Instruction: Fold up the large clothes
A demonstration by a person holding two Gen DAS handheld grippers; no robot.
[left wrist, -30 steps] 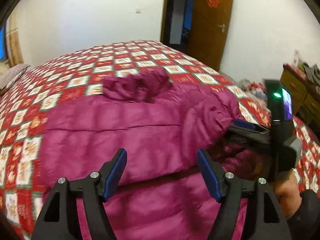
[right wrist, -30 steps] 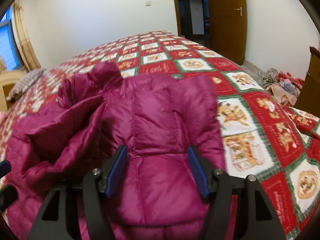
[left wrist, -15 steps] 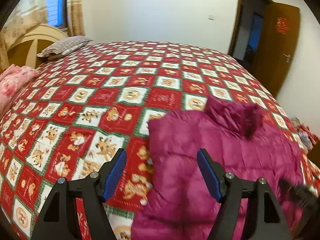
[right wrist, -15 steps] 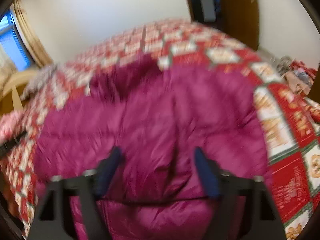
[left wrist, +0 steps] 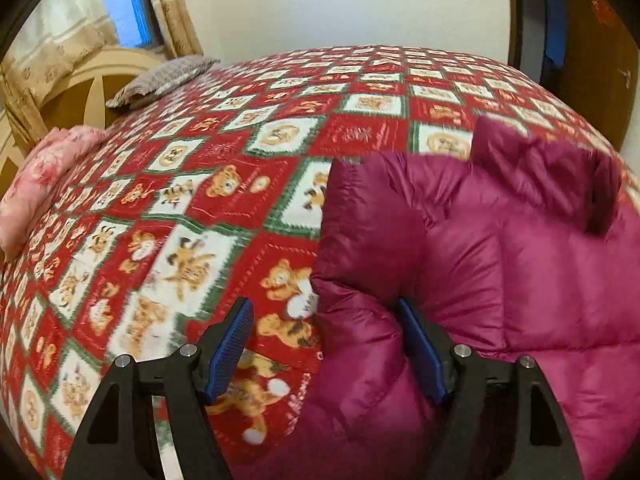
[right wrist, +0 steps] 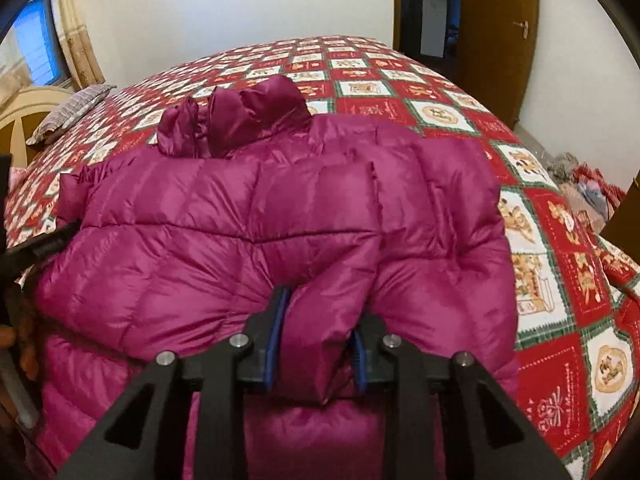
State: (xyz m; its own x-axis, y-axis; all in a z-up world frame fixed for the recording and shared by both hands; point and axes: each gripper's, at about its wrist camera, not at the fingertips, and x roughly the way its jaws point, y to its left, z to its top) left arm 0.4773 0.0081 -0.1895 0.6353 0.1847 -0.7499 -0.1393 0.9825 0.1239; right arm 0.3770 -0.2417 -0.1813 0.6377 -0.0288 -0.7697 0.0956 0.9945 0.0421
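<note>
A magenta quilted down jacket (right wrist: 280,216) lies across the near part of the bed, its collar and hood bunched at the far side. In the left wrist view the jacket (left wrist: 500,264) fills the right half. My left gripper (left wrist: 324,344) is open at the jacket's left edge, with a puffed fold of it between the jaws against the right pad (left wrist: 420,352). My right gripper (right wrist: 316,344) is shut on a thick fold of the jacket at its near edge. The left gripper shows dimly at the left edge of the right wrist view (right wrist: 36,248).
The bed has a red, white and green bear-pattern quilt (left wrist: 192,248). A grey pillow (left wrist: 160,80) and a pink blanket (left wrist: 36,188) lie by the cream headboard. A brown door (right wrist: 496,36) stands open at the far right. Clothes lie on the floor (right wrist: 588,188).
My left gripper has swung left to the jacket's left edge and taken a fold between its open jaws. My right gripper has closed on a fold of the jacket.
</note>
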